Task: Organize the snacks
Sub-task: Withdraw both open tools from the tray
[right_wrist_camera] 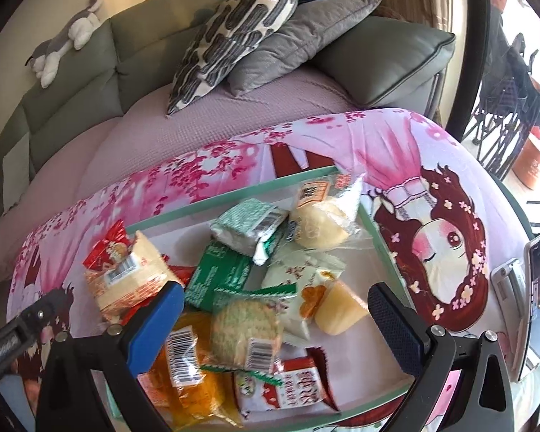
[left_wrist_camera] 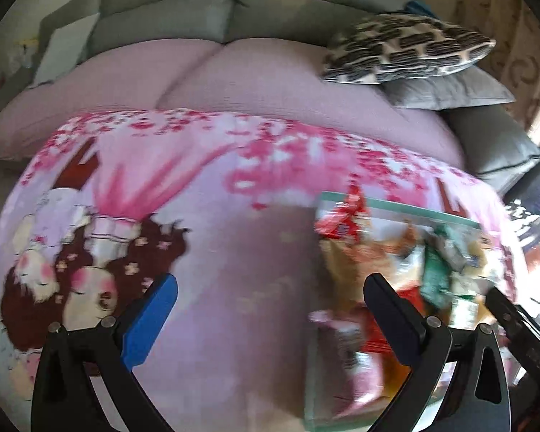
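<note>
A clear glass tray (right_wrist_camera: 234, 194) on a pink cartoon-print tablecloth (right_wrist_camera: 432, 165) holds several wrapped snacks. Among them are a round speckled biscuit pack (right_wrist_camera: 246, 327), a green packet (right_wrist_camera: 219, 277), a red-wrapped cake (right_wrist_camera: 126, 277) and a pale bun (right_wrist_camera: 320, 223). My right gripper (right_wrist_camera: 275, 291) hangs open just above the pile, with nothing between its fingers. My left gripper (left_wrist_camera: 270, 284) is open over bare tablecloth, its right finger over the left edge of the blurred tray (left_wrist_camera: 396, 208). Each gripper shows at the edge of the other's view.
A grey sofa (right_wrist_camera: 72, 100) with a mauve cover lies behind the table, carrying a patterned pillow (right_wrist_camera: 234, 32), a grey pillow (right_wrist_camera: 306, 36) and a plush toy (right_wrist_camera: 68, 39). A phone on a stand (right_wrist_camera: 538, 298) stands at the table's right edge. Folded chairs (right_wrist_camera: 504, 108) are beyond.
</note>
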A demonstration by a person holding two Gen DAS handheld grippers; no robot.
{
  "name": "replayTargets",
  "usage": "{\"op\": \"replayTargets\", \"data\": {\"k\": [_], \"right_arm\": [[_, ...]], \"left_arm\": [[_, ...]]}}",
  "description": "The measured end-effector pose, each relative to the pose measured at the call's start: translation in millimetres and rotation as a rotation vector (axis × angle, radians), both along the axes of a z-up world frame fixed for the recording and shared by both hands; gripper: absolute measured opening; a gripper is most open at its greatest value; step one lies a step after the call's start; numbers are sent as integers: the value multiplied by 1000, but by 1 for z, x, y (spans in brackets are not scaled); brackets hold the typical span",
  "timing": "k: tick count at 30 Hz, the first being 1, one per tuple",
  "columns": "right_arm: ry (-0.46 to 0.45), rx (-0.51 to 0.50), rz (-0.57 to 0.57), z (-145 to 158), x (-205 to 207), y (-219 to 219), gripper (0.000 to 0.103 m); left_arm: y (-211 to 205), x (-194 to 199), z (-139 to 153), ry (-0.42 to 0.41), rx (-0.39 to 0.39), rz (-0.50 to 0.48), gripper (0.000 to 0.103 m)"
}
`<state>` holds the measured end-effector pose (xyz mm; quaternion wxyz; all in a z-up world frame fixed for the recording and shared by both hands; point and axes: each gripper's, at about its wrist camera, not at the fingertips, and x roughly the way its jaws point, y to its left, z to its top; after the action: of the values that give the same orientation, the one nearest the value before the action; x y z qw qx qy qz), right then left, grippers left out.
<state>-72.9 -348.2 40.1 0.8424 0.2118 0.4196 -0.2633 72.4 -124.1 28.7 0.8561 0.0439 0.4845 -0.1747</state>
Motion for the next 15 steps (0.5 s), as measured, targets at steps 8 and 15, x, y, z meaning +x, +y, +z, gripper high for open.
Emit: {"op": "replayTargets", "data": {"k": [8, 15], "right_arm": [[0, -4, 87, 1, 15, 29, 103], [3, -14, 127, 2, 21, 44, 103]], "left_arm": [[20, 12, -14, 28, 79, 74, 103], [24, 7, -15, 24, 99, 88, 103]]}}
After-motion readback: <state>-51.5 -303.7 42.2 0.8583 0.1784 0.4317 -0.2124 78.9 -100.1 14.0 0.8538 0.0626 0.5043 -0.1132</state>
